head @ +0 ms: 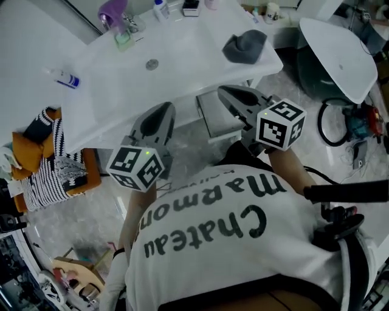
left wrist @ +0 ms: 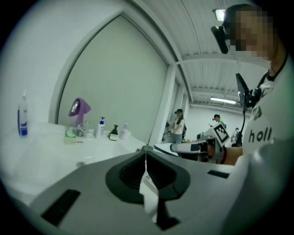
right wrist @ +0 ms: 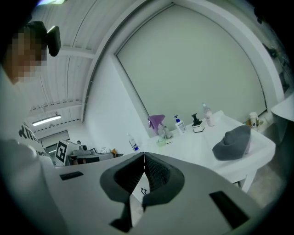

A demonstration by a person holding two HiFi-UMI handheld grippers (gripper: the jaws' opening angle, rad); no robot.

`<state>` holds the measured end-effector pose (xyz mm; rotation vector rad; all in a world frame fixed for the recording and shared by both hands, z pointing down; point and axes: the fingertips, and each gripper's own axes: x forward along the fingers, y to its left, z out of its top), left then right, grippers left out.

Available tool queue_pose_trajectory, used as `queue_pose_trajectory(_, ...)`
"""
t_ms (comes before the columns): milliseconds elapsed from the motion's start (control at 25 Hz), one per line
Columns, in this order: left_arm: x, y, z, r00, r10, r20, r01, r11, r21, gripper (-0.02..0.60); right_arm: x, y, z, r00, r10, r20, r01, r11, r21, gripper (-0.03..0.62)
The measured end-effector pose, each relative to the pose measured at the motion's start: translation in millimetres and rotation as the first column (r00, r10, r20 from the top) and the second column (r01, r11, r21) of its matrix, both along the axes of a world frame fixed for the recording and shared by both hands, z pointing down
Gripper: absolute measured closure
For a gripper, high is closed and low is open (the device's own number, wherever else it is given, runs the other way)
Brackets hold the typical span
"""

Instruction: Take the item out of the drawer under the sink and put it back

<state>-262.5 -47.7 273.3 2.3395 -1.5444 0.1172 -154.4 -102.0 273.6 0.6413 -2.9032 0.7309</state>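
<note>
In the head view both grippers are held out level in front of the white sink counter point(head: 182, 67). Under its front edge shows a grey drawer point(head: 216, 115). My left gripper point(head: 164, 110) points at the counter's edge, left of the drawer, and its jaws meet at the tips point(left wrist: 146, 148). My right gripper point(head: 225, 91) reaches over the drawer, with its jaws closed as well point(right wrist: 144, 155). A pale sliver shows in the slit below each pair of tips; what it is I cannot tell. No item is visibly held. The drawer's inside is hidden.
On the counter lie a grey cloth point(head: 245, 45), a blue-capped bottle point(head: 64, 77), a purple object by the tap point(head: 112, 12) and several small bottles point(right wrist: 197, 123). A striped cloth point(head: 48, 158) lies on an orange stool at left. A white tub point(head: 340, 54) and cables point(head: 340, 121) stand at right.
</note>
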Motion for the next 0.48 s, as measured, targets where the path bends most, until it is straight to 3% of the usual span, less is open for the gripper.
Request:
queue_pose_trajectory(120, -30.1, 32.2, 25.8, 0.997, -0.060, -0.039, 0.059, 0.998, -0.038, 0.566, -13.4, 6.9, 11.8, 1.000, -0.006, -0.030, 0.006, 1.000, -0.014, 0.583)
queue_pose_trajectory(240, -44.4, 54.8, 48.2, 0.991, -0.128, -0.026, 0.125, 0.989, -0.075, 0.566, -9.9, 2.2, 23.8, 0.998, 0.001, -0.064, -0.002, 1.000, -0.023, 0.583)
queue_pose_trajectory(480, -42.0, 75.3, 67.5, 0.981, -0.193, -0.029, 0.188, 0.974, -0.123, 0.566, -11.5, -0.2, 39.5, 0.996, -0.022, -0.081, 0.015, 0.996, -0.084, 0.583)
